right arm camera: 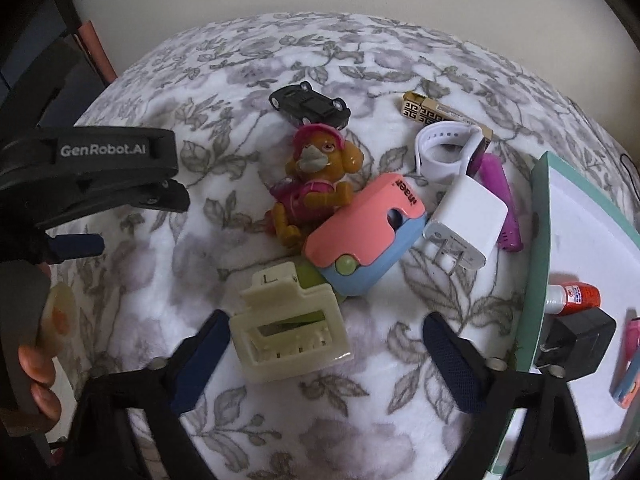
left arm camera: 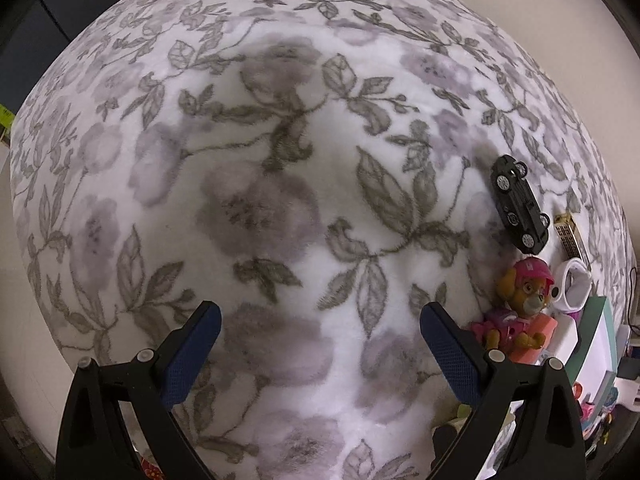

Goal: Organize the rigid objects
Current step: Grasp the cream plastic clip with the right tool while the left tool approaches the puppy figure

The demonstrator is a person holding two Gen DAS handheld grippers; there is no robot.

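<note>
My right gripper (right arm camera: 326, 332) is open and points down at a floral blanket (right arm camera: 256, 440). A cream hair claw clip (right arm camera: 290, 332) lies between its blue fingers (right arm camera: 448, 360); the right pad stands well clear of it. Behind the clip lie a pink and blue toy (right arm camera: 368, 236), a dog figure (right arm camera: 316, 176), a white charger plug (right arm camera: 466, 224), a white watch band (right arm camera: 444, 152), a gold patterned box (right arm camera: 440, 114) and a black toy car (right arm camera: 310, 106). My left gripper (left arm camera: 320, 314) hangs open over bare blanket (left arm camera: 280, 160), holding nothing. The car (left arm camera: 520, 204) and dog figure (left arm camera: 524, 300) sit to its right.
A teal-rimmed white tray (right arm camera: 540, 240) at the right holds a glue bottle (right arm camera: 572, 298), a black adapter (right arm camera: 576, 344) and a pink item (right arm camera: 628, 368). A purple object (right arm camera: 502, 200) lies by the plug. A hand (right arm camera: 36, 368) grips the left tool's black body (right arm camera: 100, 152) at the left edge.
</note>
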